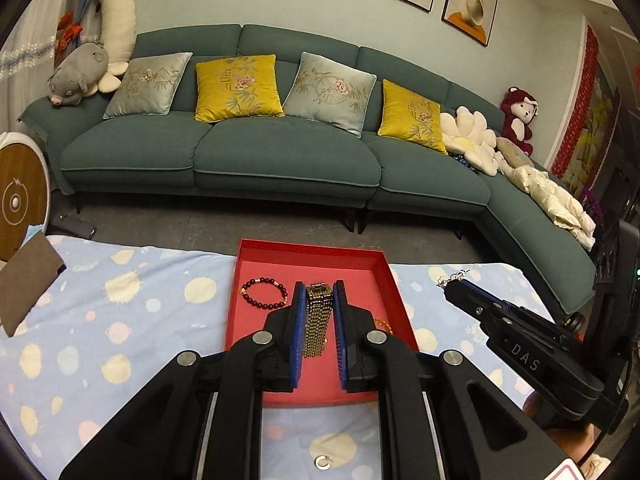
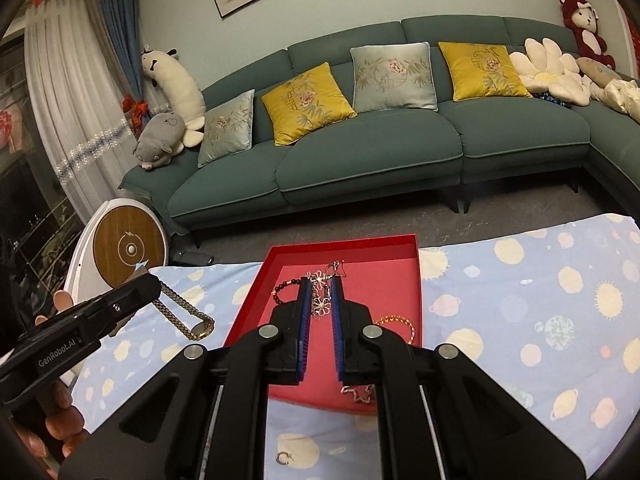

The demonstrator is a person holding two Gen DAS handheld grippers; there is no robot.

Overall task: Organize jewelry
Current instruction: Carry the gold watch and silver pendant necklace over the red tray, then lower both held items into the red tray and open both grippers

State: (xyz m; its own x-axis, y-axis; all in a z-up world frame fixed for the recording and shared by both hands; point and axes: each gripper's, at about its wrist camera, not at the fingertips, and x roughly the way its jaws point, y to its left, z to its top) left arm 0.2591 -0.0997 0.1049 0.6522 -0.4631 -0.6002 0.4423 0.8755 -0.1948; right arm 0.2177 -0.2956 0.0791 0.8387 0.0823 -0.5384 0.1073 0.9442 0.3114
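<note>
L gripper (image 1: 316,292) is clamped on a gold watch (image 1: 318,320): woven mesh band hanging slack betw the blue pads, round face at the low end (seen from the right wrist view), lifted over the red tray (image 1: 316,250). R gripper (image 2: 320,288) pinches a silver flower-link chain (image 2: 322,300) above the same tray. Dark bead bracelet (image 1: 264,293) lies in the tray; small ring (image 1: 322,462) on the planet-print cloth (image 1: 120,320).

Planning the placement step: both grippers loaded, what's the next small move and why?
Probably lower the left gripper and release the gold watch on bare floor of the red tray. It hangs clamped above the tray, beside the dark bead bracelet; the right gripper holds a silver flower chain.
</note>
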